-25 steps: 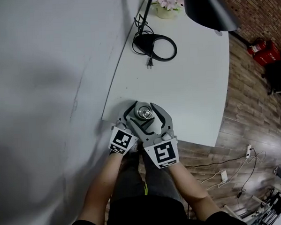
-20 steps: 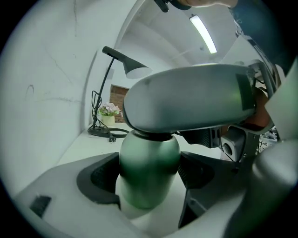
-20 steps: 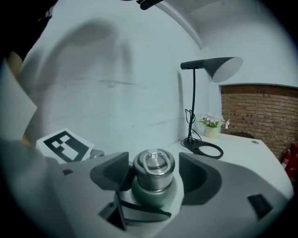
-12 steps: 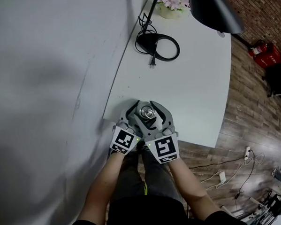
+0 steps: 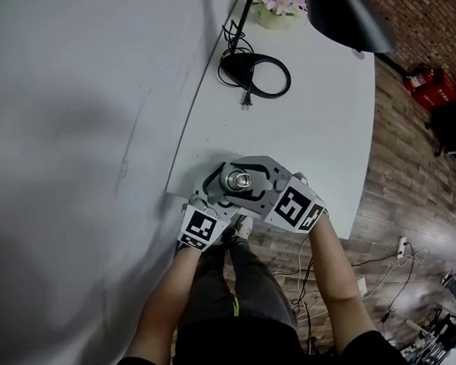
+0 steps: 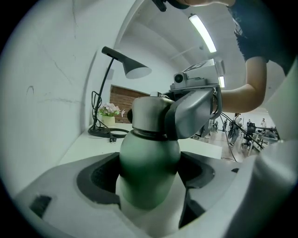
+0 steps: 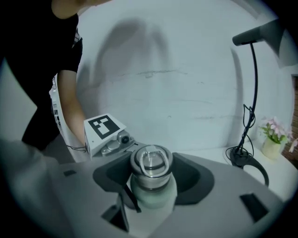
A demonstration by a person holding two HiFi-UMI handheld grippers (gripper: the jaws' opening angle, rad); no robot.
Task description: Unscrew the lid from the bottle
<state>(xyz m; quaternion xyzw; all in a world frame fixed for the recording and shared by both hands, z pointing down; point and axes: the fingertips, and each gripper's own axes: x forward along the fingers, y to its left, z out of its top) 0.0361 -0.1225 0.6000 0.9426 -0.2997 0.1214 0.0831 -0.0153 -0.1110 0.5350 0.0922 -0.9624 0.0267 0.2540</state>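
Observation:
A pale green bottle (image 6: 149,172) with a silver lid (image 5: 239,179) stands at the near edge of the white table (image 5: 317,135). My left gripper (image 5: 222,189) is shut on the bottle's body, which fills the space between its jaws (image 6: 150,188). My right gripper (image 5: 252,173) reaches in from the right, higher up, and is shut on the lid (image 7: 150,160), whose ring handle lies flat on top. Below the lid the green body (image 7: 153,197) shows. The left gripper's marker cube (image 7: 104,128) sits just behind the bottle in the right gripper view.
A black lamp base with a coiled cable (image 5: 254,66) stands at the table's far end, its shade (image 5: 349,11) overhanging. A flower pot (image 5: 276,4) is beside it. A grey wall (image 5: 74,148) runs along the left. Cables (image 5: 355,286) lie on the wooden floor.
My right gripper has swung round the lid from beside the left gripper out to the right, its marker cube turning with it. The left gripper and bottle stayed put.

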